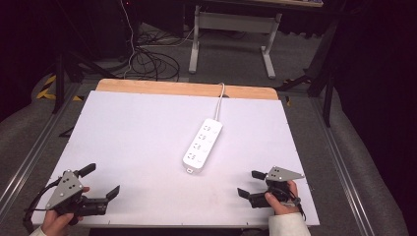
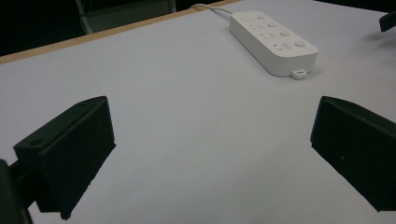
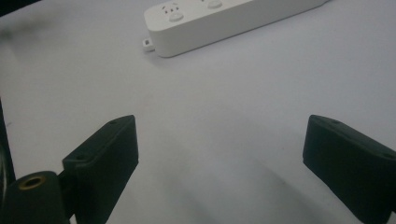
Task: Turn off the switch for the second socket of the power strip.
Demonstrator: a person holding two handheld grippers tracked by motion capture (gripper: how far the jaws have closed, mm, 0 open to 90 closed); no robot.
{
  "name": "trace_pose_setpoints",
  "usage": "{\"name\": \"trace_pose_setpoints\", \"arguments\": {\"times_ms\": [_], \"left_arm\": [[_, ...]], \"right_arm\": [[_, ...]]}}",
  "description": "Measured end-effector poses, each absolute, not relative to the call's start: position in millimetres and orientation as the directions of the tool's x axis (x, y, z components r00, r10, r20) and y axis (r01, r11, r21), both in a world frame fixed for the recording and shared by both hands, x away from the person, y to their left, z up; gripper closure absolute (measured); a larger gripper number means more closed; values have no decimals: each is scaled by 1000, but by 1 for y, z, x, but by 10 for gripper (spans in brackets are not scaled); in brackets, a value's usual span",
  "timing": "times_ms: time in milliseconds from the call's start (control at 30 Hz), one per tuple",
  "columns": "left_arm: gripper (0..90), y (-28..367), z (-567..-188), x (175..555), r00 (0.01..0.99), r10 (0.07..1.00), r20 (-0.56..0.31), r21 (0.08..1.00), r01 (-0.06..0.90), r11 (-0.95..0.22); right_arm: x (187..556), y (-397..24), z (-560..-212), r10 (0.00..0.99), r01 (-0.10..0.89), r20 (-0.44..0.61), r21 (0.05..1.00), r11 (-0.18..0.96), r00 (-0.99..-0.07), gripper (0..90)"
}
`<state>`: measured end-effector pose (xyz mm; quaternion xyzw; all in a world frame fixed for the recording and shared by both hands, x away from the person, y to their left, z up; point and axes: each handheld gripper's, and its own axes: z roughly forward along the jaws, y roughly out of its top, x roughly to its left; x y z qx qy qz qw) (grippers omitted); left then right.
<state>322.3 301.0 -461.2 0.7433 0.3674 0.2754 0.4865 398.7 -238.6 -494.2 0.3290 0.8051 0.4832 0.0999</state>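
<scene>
Near the tabletop's [image 1: 123,128] middle, slightly toward its right edge, we note the white power strip [image 1: 202,145], its cord running over the far edge. At the near corners, the left gripper [image 1: 103,181] and right gripper [image 1: 250,183] rest wide open, empty, well apart from it, bare surface between.

A white power strip [image 1: 202,145] lies between both gaping tongs [image 1: 102,181] [image 1: 250,183] on the table [image 1: 137,128].

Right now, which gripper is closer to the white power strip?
The right gripper. It sits nearer the power strip than the left gripper at the far corner.
</scene>
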Motion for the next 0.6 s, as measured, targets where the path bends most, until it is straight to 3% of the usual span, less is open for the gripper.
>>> {"name": "trace_pose_setpoints", "arguments": {"times_ms": [600], "left_arm": [[4, 303, -466, 327, 567, 823, 25, 929, 292, -229]], "right_arm": [[399, -236, -491, 674, 385, 64, 858, 339, -736, 118]]}}
